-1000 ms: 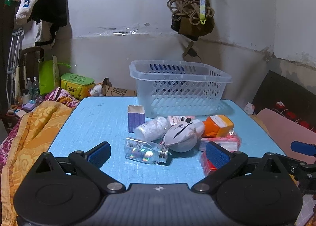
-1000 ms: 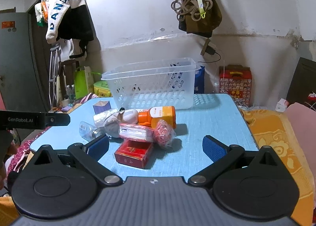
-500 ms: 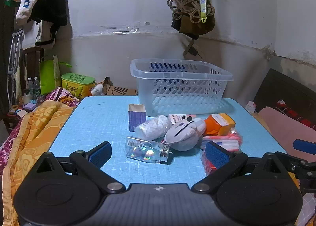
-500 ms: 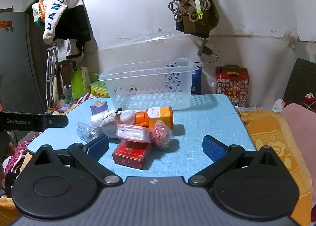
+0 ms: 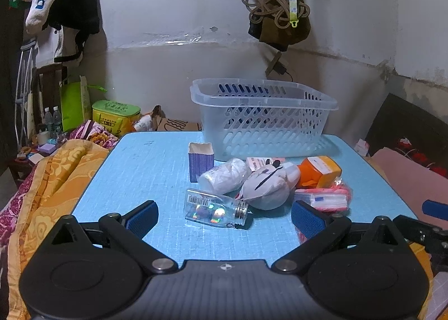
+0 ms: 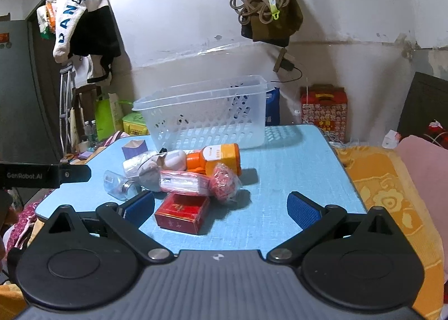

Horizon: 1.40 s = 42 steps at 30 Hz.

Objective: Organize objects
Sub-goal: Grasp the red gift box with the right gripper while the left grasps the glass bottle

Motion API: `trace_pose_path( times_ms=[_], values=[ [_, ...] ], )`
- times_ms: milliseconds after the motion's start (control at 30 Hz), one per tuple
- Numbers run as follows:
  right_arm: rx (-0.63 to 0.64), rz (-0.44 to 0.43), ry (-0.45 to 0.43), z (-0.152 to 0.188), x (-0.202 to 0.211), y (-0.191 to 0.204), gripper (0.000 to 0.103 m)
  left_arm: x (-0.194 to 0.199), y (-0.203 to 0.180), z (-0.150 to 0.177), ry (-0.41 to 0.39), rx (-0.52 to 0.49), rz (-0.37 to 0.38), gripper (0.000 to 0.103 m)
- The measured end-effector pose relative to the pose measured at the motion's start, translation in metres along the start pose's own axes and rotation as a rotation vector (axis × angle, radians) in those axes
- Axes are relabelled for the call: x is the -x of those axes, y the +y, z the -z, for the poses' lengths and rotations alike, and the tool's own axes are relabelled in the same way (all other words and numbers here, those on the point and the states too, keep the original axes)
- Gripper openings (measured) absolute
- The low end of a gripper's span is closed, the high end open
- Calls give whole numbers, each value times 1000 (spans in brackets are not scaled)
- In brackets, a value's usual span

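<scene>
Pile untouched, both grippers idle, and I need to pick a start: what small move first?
Probably ease the open right gripper forward and down onto the red box. It lies nearest, at the pile's front edge, with nothing on top. The basket behind looks empty, and the left gripper is open too.

Lived-in home bedroom, pretty cluttered: jacket and bag hung on scuffed wall, orange floral blanket beside blue table, crutch in corner.
</scene>
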State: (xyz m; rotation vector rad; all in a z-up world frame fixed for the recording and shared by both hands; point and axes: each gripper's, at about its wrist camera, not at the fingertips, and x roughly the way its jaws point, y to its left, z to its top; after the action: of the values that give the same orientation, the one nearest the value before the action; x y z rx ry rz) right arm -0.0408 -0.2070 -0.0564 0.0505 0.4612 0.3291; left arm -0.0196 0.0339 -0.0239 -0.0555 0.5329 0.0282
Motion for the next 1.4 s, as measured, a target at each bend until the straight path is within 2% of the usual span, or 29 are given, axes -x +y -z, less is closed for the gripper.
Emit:
trace_pose_path(
  times_ms=[267,500,700,800,933,1033,1100,1200,1267,1400],
  values=[
    [33,12,16,2,-3,7,103,-1,6,0,6,23,-3,103],
    [43,32,33,4,-6,11,103,-7,9,1,43,33,12,102],
    [18,17,57,4,-8,16,103,-18,7,1,72,-2,16,102],
    [22,-7,87,4,-15,22,103,-29,7,2,99,-35,12,102],
    [86,21,125,-1,-32,34,103,-47,11,5,133,-58,18,102],
    [113,38,180,-7,-47,37,103,-56,19,5,143,-47,30,99],
    [83,45,202,-13,-54,32,103,-59,26,4,130,-31,34,99],
    [20,9,235,-17,-63,27,103,-69,32,6,156,0,46,99],
    [75,13,253,-14,-69,37,103,-74,28,7,160,-10,80,99],
    [134,27,320,-7,-87,49,103,-82,19,6,146,-56,61,99]
  ],
)
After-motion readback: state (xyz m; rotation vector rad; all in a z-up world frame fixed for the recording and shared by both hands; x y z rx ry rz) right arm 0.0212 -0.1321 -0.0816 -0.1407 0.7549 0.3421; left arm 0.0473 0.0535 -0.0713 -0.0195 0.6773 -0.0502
